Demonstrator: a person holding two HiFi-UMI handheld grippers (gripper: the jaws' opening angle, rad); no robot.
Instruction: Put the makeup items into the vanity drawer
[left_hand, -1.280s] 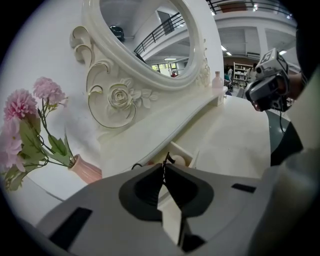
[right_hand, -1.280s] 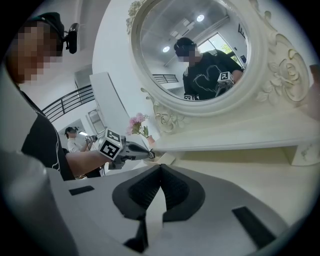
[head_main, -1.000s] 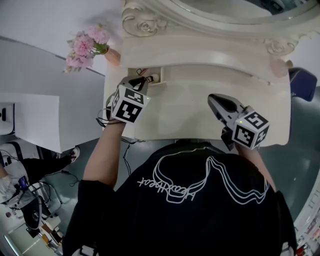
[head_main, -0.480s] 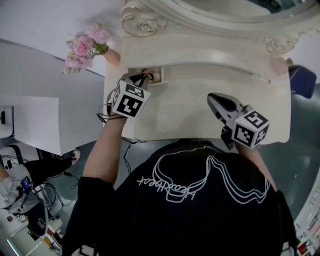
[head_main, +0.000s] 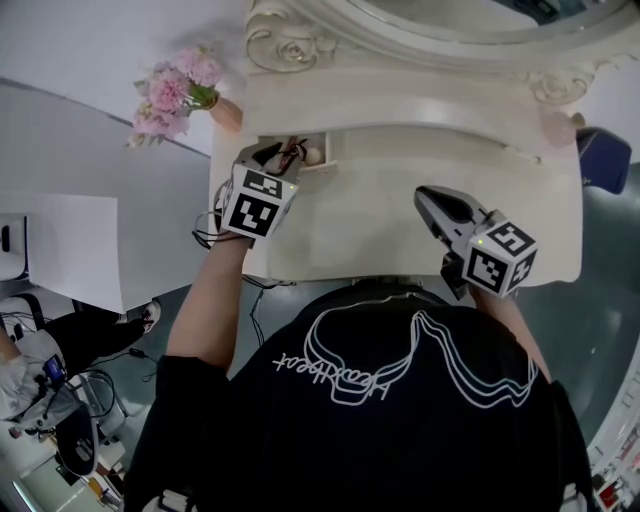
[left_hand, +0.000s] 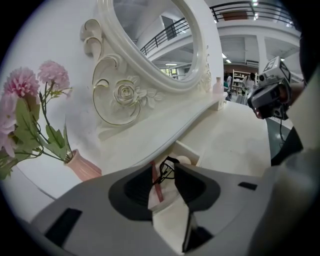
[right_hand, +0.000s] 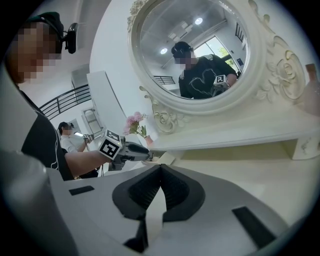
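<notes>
the left gripper (head_main: 283, 153) hangs just over the small open cream-painted wooden drawer (head_main: 327, 152) at the vanity's left end, much nearer it than the other gripper. its jaws are opening and the pads look clear of the load. between them a black wire eyelash curler (left_hand: 165, 168) and a slim red pencil (left_hand: 157, 184) point lengthwise down into the drawer, beside a smooth round beige puff (left_hand: 184, 160). the right gripper (head_main: 428, 196), jaws closed on nothing, hovers well apart over the glossy cream tabletop (head_main: 380, 220).

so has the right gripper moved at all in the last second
No. The right gripper is at the same spot over the vanity top, with the same gap to its front edge.
</notes>
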